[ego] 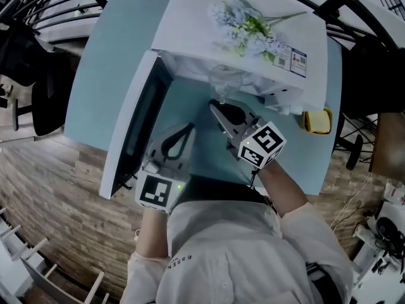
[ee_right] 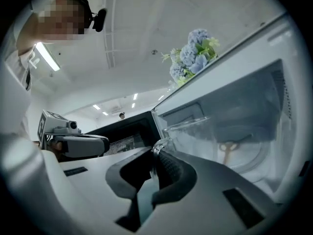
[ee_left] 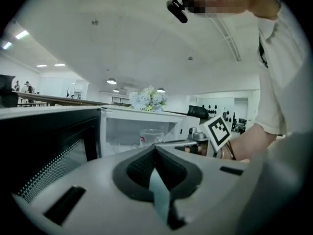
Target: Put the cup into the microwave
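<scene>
Head view first: the person's right forearm reaches forward and the right gripper [ego: 217, 106] points into the open microwave [ego: 190, 18]. The left gripper [ego: 189, 126] hangs back over the light blue table [ego: 104, 68], just beside the swung-out door [ego: 136, 125].

Right gripper view shows its jaws clamped on the handle of the clear cup [ee_right: 195, 131]. The cup is in the front of the cavity, close to the door-side wall, and the glass turntable [ee_right: 244, 151] behind it looks bare, so plenty of room further in. Can't tell whether the cup's base is resting on anything yet.

Left gripper view: jaws pressed together with nothing between them, just a sliver of table colour in the gap lower down. From there you look straight into the cavity at the cup [ee_left: 150, 137].

Writing-wise there's not much. The person's shirt [ego: 215, 252] reads "ESSEN" on the back. There's a sticker [ego: 292, 58] on the microwave top next to the blue-white flowers [ego: 243, 24], too small to read. The cup has a little red mark, also unreadable.

A yellow thing [ego: 316, 120] sits on the table right of the microwave, near the table edge.
</scene>
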The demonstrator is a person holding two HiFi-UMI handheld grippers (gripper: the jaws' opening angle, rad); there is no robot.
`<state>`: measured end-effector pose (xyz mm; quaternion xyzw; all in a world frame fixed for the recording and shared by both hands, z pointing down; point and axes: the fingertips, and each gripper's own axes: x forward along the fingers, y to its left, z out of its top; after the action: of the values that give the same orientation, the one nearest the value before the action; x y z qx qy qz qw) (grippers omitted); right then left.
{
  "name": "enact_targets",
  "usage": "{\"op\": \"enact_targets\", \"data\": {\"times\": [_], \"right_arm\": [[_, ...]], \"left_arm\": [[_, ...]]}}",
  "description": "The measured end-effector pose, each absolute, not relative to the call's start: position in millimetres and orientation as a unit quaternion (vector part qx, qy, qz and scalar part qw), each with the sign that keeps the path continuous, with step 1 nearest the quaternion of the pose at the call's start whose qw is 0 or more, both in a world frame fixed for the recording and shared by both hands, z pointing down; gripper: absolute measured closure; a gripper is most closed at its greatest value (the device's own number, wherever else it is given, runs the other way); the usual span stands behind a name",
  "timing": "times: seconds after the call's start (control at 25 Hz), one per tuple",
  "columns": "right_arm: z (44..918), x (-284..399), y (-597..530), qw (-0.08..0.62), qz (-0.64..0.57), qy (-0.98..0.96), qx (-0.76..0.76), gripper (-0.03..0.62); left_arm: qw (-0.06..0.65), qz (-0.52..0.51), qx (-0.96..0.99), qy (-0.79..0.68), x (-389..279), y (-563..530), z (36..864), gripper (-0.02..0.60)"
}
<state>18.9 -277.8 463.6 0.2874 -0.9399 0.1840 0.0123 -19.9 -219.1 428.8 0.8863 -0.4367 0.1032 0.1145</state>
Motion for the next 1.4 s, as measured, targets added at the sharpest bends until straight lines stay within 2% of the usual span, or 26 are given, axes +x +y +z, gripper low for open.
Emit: {"op": "enact_targets", "data": {"times": [0.92, 1.4], "right_arm": [[501, -12, -362, 0.014, 0.157, -0.944, 0.288, 0.566], [510, -14, -377, 0.021, 0.142, -0.936, 0.320, 0.565]], "left_arm": [[0.136, 0.095, 0.867, -0.469, -39, -235, 464, 0.581], [0.121, 0.099, 0.877, -0.455, -40, -239, 461, 0.581]]}}
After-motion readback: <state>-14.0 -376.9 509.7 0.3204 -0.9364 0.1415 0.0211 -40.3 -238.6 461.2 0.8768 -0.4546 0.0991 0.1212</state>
